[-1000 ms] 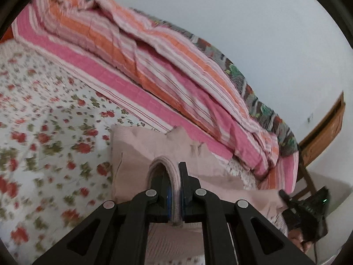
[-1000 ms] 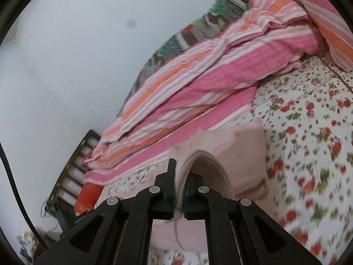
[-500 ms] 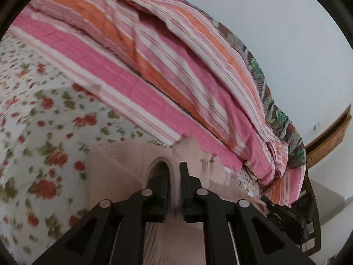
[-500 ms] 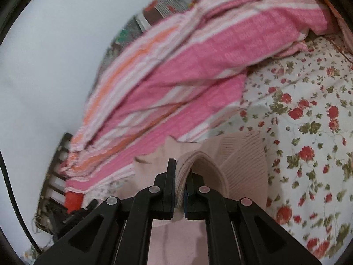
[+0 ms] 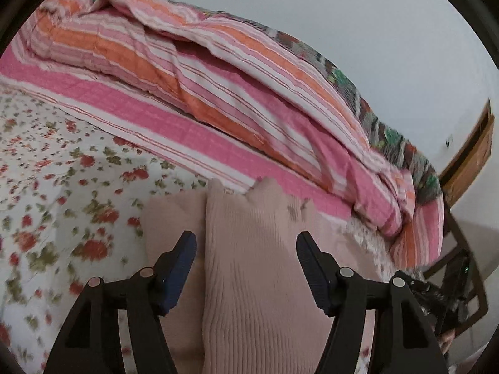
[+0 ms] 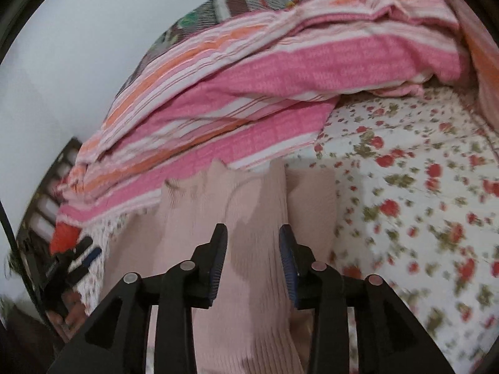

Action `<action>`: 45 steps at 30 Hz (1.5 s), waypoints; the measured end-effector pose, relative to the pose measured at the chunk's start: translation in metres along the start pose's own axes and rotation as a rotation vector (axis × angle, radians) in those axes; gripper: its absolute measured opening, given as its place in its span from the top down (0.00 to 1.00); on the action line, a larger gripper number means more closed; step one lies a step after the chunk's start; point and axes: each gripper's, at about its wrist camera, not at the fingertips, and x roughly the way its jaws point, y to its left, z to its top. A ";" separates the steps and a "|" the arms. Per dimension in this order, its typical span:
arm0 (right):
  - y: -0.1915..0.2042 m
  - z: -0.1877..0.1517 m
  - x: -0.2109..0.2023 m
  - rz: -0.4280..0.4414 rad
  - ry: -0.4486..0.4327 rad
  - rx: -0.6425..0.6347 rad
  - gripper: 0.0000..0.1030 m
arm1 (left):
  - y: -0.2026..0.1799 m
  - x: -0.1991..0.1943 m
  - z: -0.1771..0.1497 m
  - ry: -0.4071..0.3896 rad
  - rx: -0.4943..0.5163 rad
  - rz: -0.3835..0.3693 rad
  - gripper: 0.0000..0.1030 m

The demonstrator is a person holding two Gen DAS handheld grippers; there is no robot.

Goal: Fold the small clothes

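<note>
Left gripper (image 5: 246, 268) jaws spread wide and gripping nothing, blue-padded fingers (image 5: 179, 268) pointing forward and slightly down, while the right gripper (image 6: 252, 260) is likewise parted, narrower gap, nothing pinched, black linkage arms angled up from the bottom edge.

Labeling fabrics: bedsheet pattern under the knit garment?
White bedsheet with small red flowers and green leaves; clearest in the right wrist view.
</note>
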 end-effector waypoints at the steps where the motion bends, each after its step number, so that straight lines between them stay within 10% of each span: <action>1: 0.000 -0.008 -0.007 -0.011 0.006 -0.023 0.62 | -0.002 -0.005 -0.006 0.004 0.016 0.006 0.37; 17: 0.000 -0.109 -0.040 0.027 0.087 -0.002 0.60 | 0.007 -0.068 -0.113 0.058 0.004 -0.075 0.35; 31: -0.016 -0.085 0.006 0.123 -0.012 0.297 0.57 | 0.018 -0.020 -0.095 0.003 -0.169 -0.089 0.34; 37: -0.019 -0.077 0.022 0.081 -0.014 0.330 0.87 | 0.030 -0.001 -0.083 0.043 -0.258 -0.022 0.85; 45: -0.005 -0.093 -0.020 0.091 -0.032 0.255 0.91 | 0.024 -0.042 -0.087 0.026 -0.190 -0.047 0.91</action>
